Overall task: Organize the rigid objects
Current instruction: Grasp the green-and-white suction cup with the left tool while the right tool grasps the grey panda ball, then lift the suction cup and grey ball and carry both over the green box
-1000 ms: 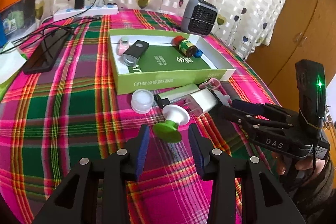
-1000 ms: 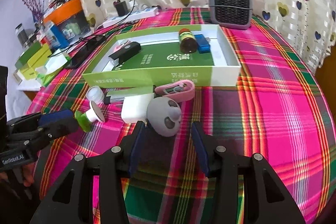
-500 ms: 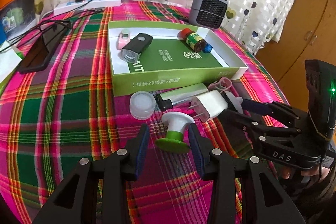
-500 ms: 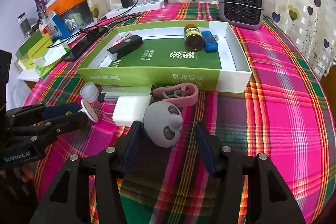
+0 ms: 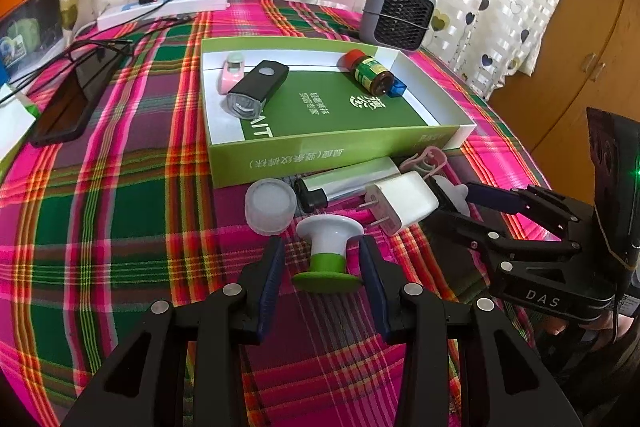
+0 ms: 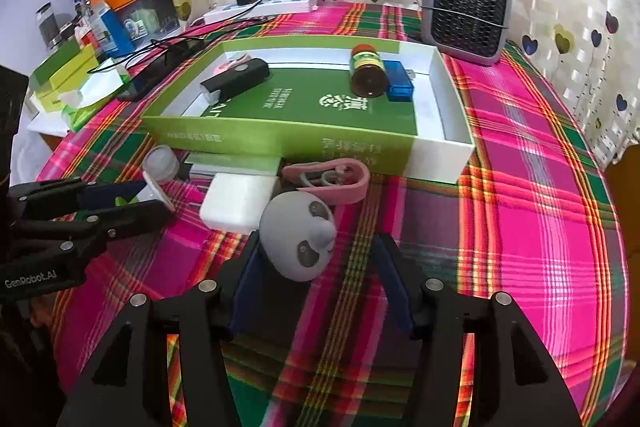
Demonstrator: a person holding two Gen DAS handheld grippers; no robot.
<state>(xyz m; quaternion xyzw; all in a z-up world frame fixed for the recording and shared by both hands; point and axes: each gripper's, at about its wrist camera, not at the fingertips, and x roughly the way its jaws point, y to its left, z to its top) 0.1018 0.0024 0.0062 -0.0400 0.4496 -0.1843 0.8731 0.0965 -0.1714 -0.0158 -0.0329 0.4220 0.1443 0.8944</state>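
Inside box (image 5: pixel 320 155): 4 items (loose).

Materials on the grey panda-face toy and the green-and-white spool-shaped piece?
Grey panda-face toy: likely matte silicone or soft plastic; dull, rounded, no glare. Green-and-white spool-shaped piece: probably smooth, slightly glossy moulded plastic; faint sheen on the white top.

In the right wrist view, most of the spool (image 6: pixel 154 191) is hidden behind the left hand-held gripper (image 6: pixel 154 197). The lighter (image 6: pixel 234 166) is largely covered by the charger (image 6: pixel 236 201). At 9 o'clock, the clutter (image 6: pixel 76 67) is too small to be identified.
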